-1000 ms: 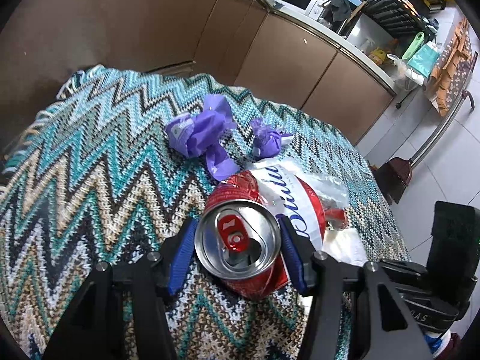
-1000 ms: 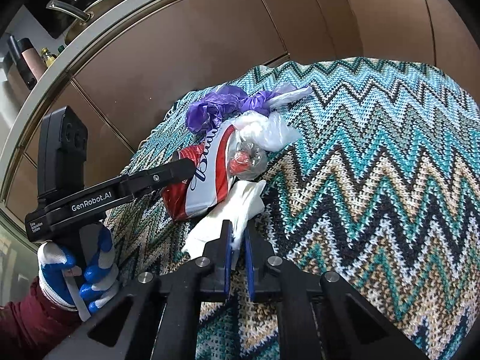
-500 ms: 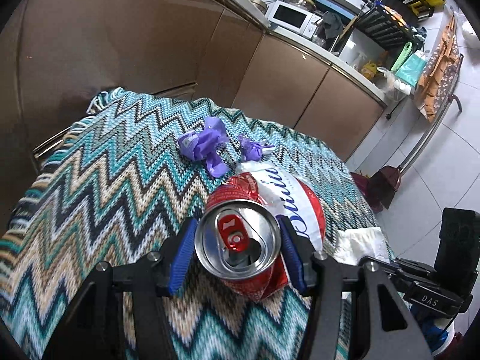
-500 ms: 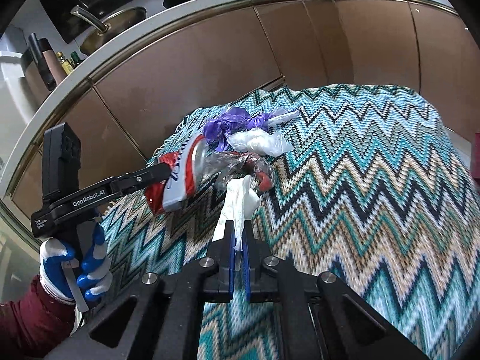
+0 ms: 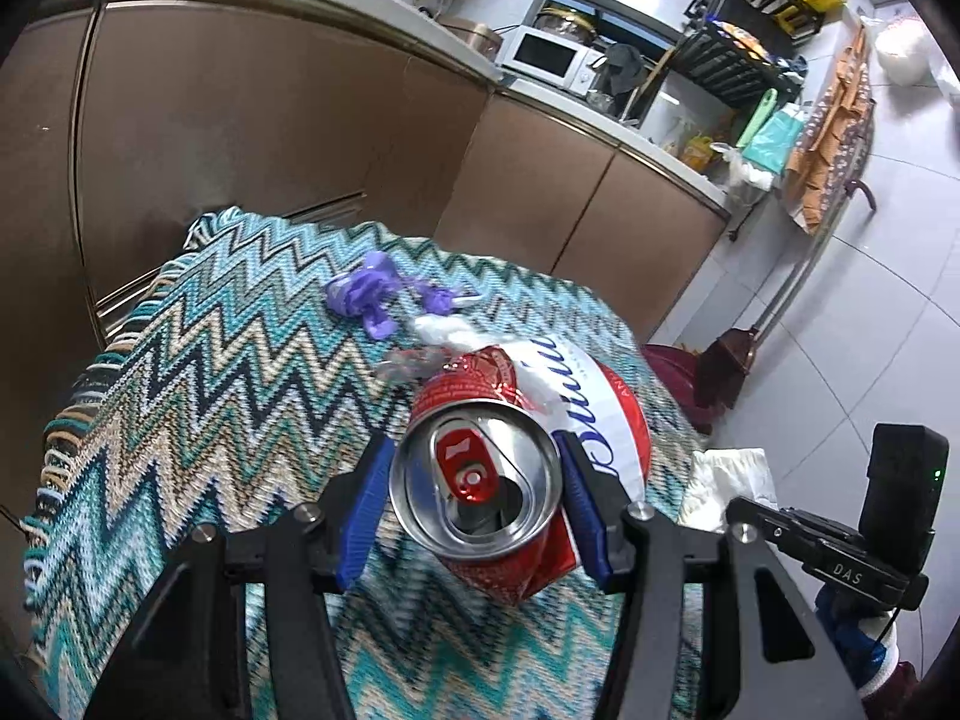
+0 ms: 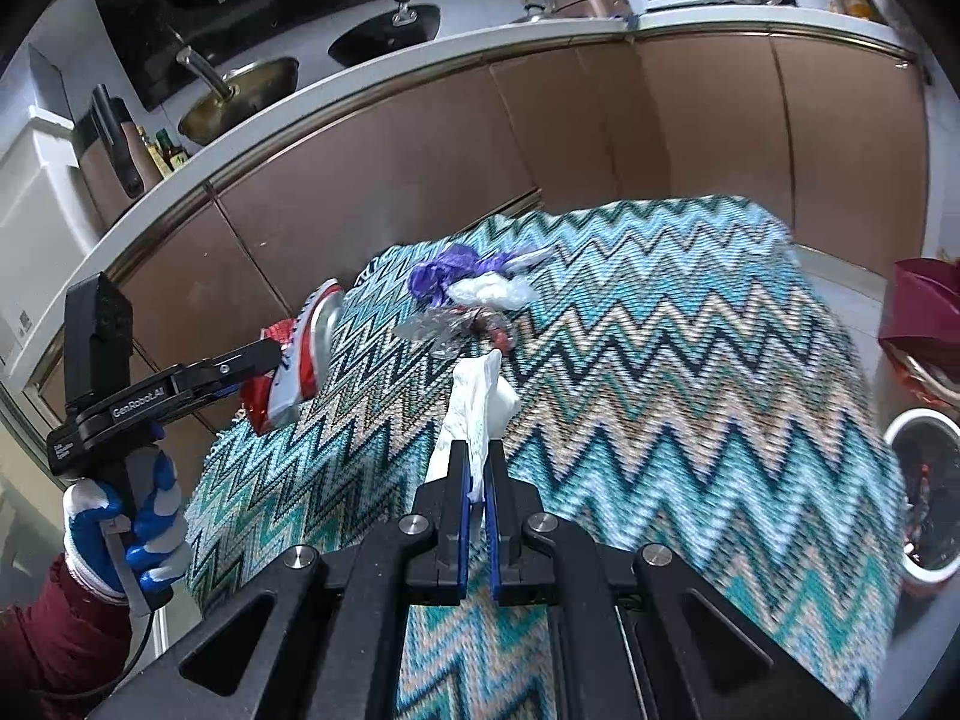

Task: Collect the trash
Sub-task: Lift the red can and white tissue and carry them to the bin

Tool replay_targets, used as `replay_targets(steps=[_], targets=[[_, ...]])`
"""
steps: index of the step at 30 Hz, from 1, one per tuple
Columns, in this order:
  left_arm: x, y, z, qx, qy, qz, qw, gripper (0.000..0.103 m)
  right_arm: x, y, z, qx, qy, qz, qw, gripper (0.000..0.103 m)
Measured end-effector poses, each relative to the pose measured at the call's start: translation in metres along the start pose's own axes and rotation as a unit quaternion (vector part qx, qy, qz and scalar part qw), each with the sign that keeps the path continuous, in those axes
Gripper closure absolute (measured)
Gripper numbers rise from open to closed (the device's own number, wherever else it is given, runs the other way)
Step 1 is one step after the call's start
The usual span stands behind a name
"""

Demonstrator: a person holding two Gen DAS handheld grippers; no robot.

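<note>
Tablecloth, zigzag knit in teal, cream and black, draped over the table and filling the middle of both views. Bin, round with a pale rim, at 3 o'clock of the right wrist view beside the table edge; its inside is dark and the contents cannot be told. Can, crumpled red-and-white, opened top facing the camera, clamped between the blue pads of the left gripper and lifted clear of the cloth; the right wrist view shows it side-on at 9 o'clock. Tissue, white and crumpled, pinched in the nearly closed right gripper and standing up toward 12 o'clock; the left wrist view shows it at 4 o'clock beside the can. Purple wrapper, white plastic wad and clear film scrap lie clustered on the cloth, beyond the tissue toward 12 o'clock. Microwave on the far counter. Only the right wrist view shows the bin and the gloved left hand.
</note>
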State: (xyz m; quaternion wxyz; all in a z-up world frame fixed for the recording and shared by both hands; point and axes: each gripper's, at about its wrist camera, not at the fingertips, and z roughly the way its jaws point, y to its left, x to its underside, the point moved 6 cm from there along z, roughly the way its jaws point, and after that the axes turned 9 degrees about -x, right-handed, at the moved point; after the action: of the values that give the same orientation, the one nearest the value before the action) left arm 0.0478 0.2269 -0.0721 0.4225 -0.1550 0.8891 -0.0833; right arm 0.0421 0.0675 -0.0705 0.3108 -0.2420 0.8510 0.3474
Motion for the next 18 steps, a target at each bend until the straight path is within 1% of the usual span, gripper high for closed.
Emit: replay_targets(steps=[5, 8, 10, 11, 13, 14, 16, 18], targets=[[-0.003, -0.042, -0.008, 0.022, 0.001, 0.020, 0.9995, 0.051, 0.008, -0.025, -0.050, 0.028, -0.034, 0.023, 0.999, 0.099], [-0.007, -0.080, -0.002, 0.043, 0.009, 0.042, 0.9982, 0.051, 0.011, -0.049, -0.079, 0.055, -0.056, 0.040, 0.996, 0.099], [-0.009, -0.117, 0.009, 0.060, 0.018, 0.063, 0.9961, 0.051, 0.014, -0.070, -0.102, 0.081, -0.072, 0.050, 0.993, 0.099], [-0.008, -0.129, 0.012, 0.064, 0.021, 0.069, 0.9953, 0.051, 0.016, -0.083, -0.115, 0.098, -0.082, 0.058, 0.990, 0.099], [-0.009, -0.172, 0.029, 0.083, 0.034, 0.095, 0.9914, 0.051, 0.020, -0.104, -0.132, 0.122, -0.096, 0.071, 0.985, 0.099], [-0.009, -0.185, 0.034, 0.088, 0.038, 0.104, 0.9900, 0.051, 0.023, -0.121, -0.145, 0.143, -0.107, 0.082, 0.980, 0.099], [-0.006, -0.225, 0.053, 0.104, 0.050, 0.130, 0.9847, 0.051, 0.027, -0.143, -0.160, 0.174, -0.119, 0.093, 0.973, 0.098], [-0.001, -0.274, 0.078, 0.120, 0.065, 0.161, 0.9774, 0.051, 0.031, -0.175, -0.177, 0.208, -0.134, 0.114, 0.962, 0.098]])
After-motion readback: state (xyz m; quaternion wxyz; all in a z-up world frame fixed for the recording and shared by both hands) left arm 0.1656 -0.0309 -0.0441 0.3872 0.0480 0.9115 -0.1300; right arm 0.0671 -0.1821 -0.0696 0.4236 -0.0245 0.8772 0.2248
